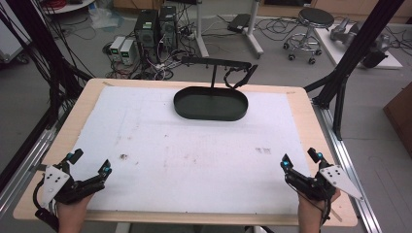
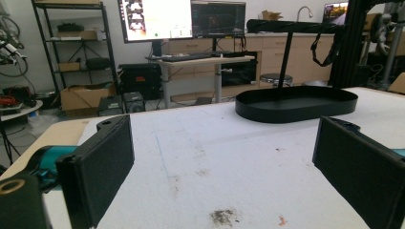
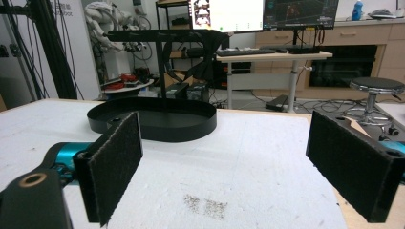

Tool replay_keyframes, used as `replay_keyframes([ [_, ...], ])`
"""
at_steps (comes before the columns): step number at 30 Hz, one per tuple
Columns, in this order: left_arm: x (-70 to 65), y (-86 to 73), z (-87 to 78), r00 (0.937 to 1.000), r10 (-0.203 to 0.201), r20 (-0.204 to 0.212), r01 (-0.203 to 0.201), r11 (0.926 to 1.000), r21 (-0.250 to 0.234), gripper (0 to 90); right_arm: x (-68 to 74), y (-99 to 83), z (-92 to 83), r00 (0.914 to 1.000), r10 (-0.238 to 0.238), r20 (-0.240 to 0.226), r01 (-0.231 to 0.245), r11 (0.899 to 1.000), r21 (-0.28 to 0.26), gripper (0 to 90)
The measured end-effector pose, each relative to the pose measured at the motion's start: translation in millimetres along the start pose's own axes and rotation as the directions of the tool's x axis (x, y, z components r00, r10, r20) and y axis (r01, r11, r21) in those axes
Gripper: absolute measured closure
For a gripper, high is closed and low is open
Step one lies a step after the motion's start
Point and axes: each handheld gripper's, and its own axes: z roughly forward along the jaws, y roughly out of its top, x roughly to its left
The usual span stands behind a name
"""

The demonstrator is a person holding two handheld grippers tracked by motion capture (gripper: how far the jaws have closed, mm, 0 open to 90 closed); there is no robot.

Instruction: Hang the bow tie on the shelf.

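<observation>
Here both the left gripper (image 1: 89, 162) and right gripper (image 1: 301, 158) gape empty; no legible writing.

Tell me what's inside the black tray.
The black tray holds just the upright post of its stand. The floor close behind its near wall is hidden in both gripper views.

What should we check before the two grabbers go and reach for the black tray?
1. Left gripper fingers apart with nothing between them: ok.
2. Right gripper fingers apart and holding nothing: ok.
3. Black tray sits flat on the white mat at the far side: ok.
4. Stand with the hanging bar upright in the tray: ok.
5. Mat between the grippers and the tray free of things in the way, only a few dirty marks: ok.
6. Anything lying inside the tray: cannot tell, its inside is too dark.
</observation>
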Motion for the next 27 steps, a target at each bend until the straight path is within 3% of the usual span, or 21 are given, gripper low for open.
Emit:
replay_keyframes([
  [16, -3.3, 0.3, 0.0, 0.9996, 0.026, 0.007, -0.026, 0.9996, 0.012, 7.3, 1.6, 0.6, -2.7, 1.0, 0.005, -0.005, -0.005, 1.0, 0.018, 11.2],
  [27, -3.1, 0.7, -0.4, 0.9997, 0.022, 0.006, -0.022, 0.9997, 0.012, 7.3, 7.8, -0.8, 1.8, 0.9992, -0.032, -0.024, 0.033, 0.999, 0.037, 11.3],
])
